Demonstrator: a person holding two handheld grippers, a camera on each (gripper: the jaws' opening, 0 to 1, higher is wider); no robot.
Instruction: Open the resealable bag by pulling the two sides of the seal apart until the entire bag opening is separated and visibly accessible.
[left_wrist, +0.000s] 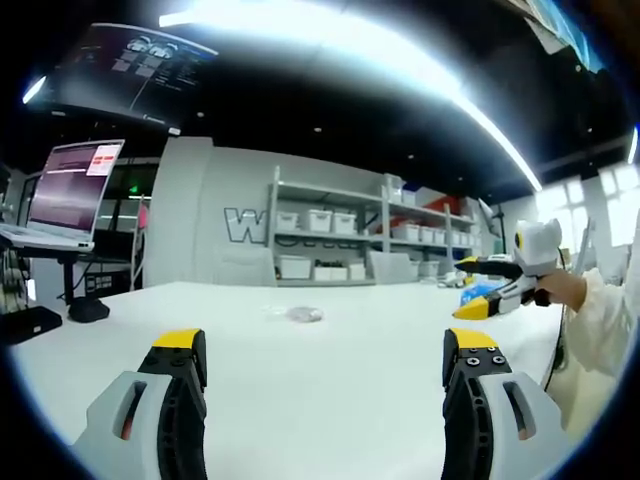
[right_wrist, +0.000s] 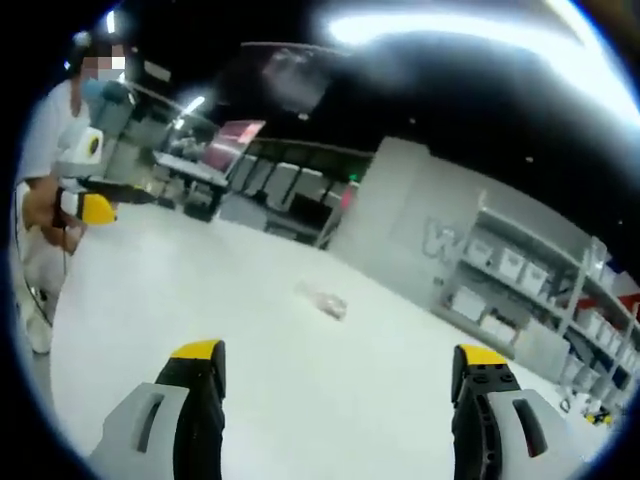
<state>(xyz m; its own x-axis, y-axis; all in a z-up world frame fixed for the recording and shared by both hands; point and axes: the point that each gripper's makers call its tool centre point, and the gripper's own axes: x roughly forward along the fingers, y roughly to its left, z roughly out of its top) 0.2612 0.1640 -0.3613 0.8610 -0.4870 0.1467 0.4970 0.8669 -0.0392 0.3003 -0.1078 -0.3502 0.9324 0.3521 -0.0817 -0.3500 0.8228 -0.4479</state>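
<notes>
Both tools, left (left_wrist: 325, 358) and right (right_wrist: 340, 368), spread wide, empty; bag (left_wrist: 303, 315) small, blurred, on table (left_wrist: 350, 400).

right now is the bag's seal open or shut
Cannot tell: the resealable bag lies flat on the white table, too small and blurred; neither gripper touches it.

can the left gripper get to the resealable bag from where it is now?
Probably yes. The left gripper has its jaws wide apart and faces the resealable bag, which lies flat on the white table ahead. Bare tabletop lies between them. The right gripper faces it too, jaws apart.
</notes>
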